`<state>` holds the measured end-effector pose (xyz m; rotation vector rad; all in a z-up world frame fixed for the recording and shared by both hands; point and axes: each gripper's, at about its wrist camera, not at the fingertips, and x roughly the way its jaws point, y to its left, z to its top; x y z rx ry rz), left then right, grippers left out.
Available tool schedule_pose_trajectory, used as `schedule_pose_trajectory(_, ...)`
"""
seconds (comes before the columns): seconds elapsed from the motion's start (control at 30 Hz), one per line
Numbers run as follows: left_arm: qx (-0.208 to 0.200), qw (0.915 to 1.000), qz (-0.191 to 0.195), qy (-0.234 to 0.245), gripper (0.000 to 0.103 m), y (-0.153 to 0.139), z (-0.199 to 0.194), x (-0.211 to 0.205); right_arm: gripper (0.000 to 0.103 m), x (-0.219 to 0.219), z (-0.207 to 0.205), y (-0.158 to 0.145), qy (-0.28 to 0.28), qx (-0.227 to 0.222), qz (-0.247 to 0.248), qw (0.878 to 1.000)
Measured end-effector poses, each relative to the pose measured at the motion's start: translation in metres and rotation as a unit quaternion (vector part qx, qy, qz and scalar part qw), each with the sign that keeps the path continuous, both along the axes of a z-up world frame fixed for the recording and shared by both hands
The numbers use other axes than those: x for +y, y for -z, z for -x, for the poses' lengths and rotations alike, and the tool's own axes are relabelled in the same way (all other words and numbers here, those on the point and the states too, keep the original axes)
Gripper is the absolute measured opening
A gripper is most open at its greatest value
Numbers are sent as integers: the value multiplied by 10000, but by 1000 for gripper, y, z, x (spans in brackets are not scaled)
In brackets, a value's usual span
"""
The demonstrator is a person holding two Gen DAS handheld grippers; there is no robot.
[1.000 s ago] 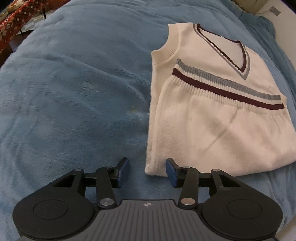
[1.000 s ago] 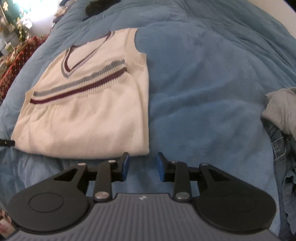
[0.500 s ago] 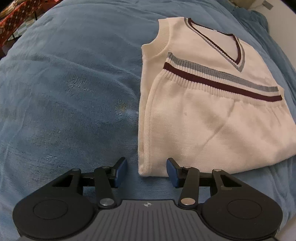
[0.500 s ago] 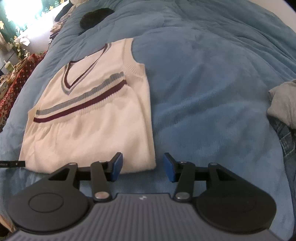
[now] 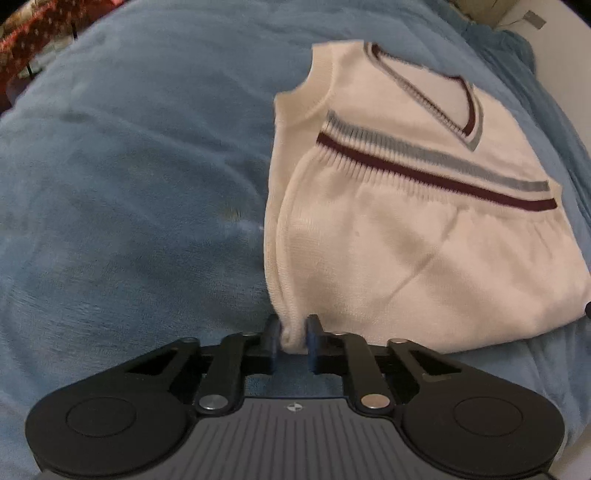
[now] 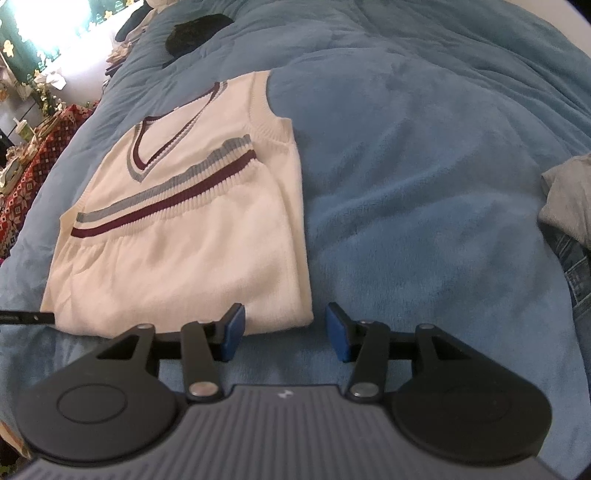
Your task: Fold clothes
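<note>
A cream knit vest point(image 5: 406, 229) with maroon and grey-blue stripes lies folded up from the hem on a blue blanket point(image 5: 129, 184). My left gripper point(image 5: 291, 338) is shut on the vest's near left corner at the fold. The vest also shows in the right wrist view point(image 6: 192, 251). My right gripper point(image 6: 284, 328) is open, its fingers straddling the vest's near right corner, low over the blanket point(image 6: 424, 184).
Grey cloth point(image 6: 569, 199) and denim point(image 6: 576, 273) lie at the right edge. A dark item point(image 6: 195, 35) lies far back on the bed. A red patterned fabric point(image 6: 26, 184) lies beyond the bed's left side.
My left gripper moved forward and closed on the vest's near left corner. My right gripper opened wider and moved up to the near right corner.
</note>
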<state>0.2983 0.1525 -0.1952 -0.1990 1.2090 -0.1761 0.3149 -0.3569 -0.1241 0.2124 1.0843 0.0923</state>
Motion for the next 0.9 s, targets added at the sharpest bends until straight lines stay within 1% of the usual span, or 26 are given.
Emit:
schedule_pose_trajectory(0.1, -348, 9983, -393, 257, 14, -19, 11, -11, 52, 1, 1, -2, -26, -17, -7, 10000)
schedule_pose_trajectory(0.2, -584, 9951, -546, 585, 13, -29, 15, -24, 53, 1, 1, -3, -66, -34, 16, 10000)
schedule_pose_trajectory(0.27, -580, 9943, -548, 702, 14, -26, 15, -29, 52, 1, 0, -2, -62, -36, 1, 10000)
schedule_pose_trajectory(0.33, -448, 9961, -535, 549, 14, -18, 12, -29, 53, 1, -1, -1, -45, -38, -20, 10000)
schedule_pose_trajectory(0.43, -251, 9991, -309, 131, 14, -7, 8, -16, 53, 2, -1, -2, -51, -52, -38, 10000)
schedule_pose_trajectory(0.47, -176, 9996, -223, -12, 15, -3, 7, -12, 52, 2, -1, -2, -64, -51, -33, 10000)
schedule_pose_trajectory(0.5, -124, 9997, -166, -102, 19, 0, 6, -9, 52, 1, -1, -2, -69, -46, -24, 10000)
schedule_pose_trajectory(0.57, -40, 9997, -77, -243, 19, 6, 3, -7, 53, -2, -2, -1, -35, -25, -42, 10000)
schedule_pose_trajectory(0.7, -30, 9995, -20, -319, 19, 4, 1, -10, 53, -8, -3, 0, 101, -11, -163, 9998)
schedule_pose_trajectory(0.73, -33, 9995, -43, -303, 17, 4, 0, -11, 52, -8, -4, 0, 110, -11, -163, 9998)
schedule_pose_trajectory(0.77, -48, 9996, -48, -292, 11, 3, 0, -11, 53, -8, -5, 0, 118, -12, -161, 9998)
schedule_pose_trajectory(0.9, -148, 9995, -219, -195, 11, -3, 1, -10, 53, -7, -7, 0, 139, -41, -191, 9997)
